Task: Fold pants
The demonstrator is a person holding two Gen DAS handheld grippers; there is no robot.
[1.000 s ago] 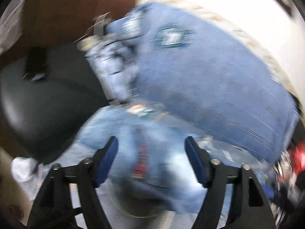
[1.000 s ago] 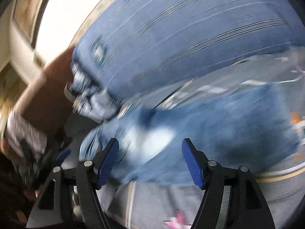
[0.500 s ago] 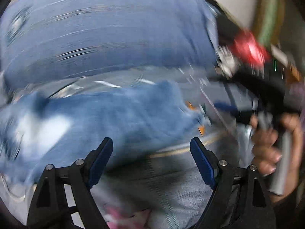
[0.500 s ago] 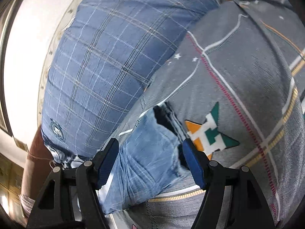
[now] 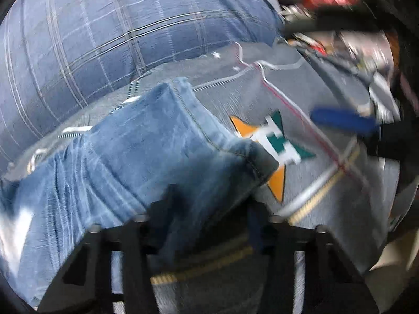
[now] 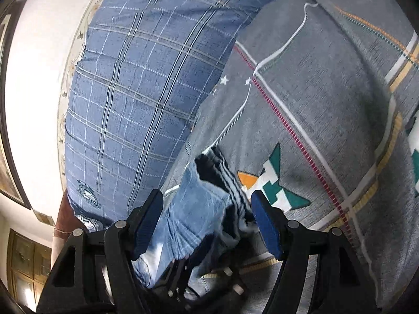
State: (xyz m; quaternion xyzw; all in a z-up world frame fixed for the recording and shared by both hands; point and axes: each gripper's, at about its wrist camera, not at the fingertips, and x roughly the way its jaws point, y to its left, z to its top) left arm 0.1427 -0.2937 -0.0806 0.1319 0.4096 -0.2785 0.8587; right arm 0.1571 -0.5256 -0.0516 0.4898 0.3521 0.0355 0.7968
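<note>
Grey patterned bedspread (image 6: 327,99), star motif (image 6: 275,191) printed near centre. Blue jeans (image 5: 136,162): lying on it, hem end beside the star. Left gripper (image 5: 207,209): blurred, jaws just closing over denim near the hem; grip cannot be confirmed. Right gripper (image 6: 207,217): jaws spread wide astride the hem, not pressing. Blue plaid pillow (image 6: 136,83): behind, touching the bedspread.

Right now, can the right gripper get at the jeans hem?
Probably yes: the right gripper is open, the jeans hem lies between its fingers on the grey bedspread, nothing covering it.
</note>
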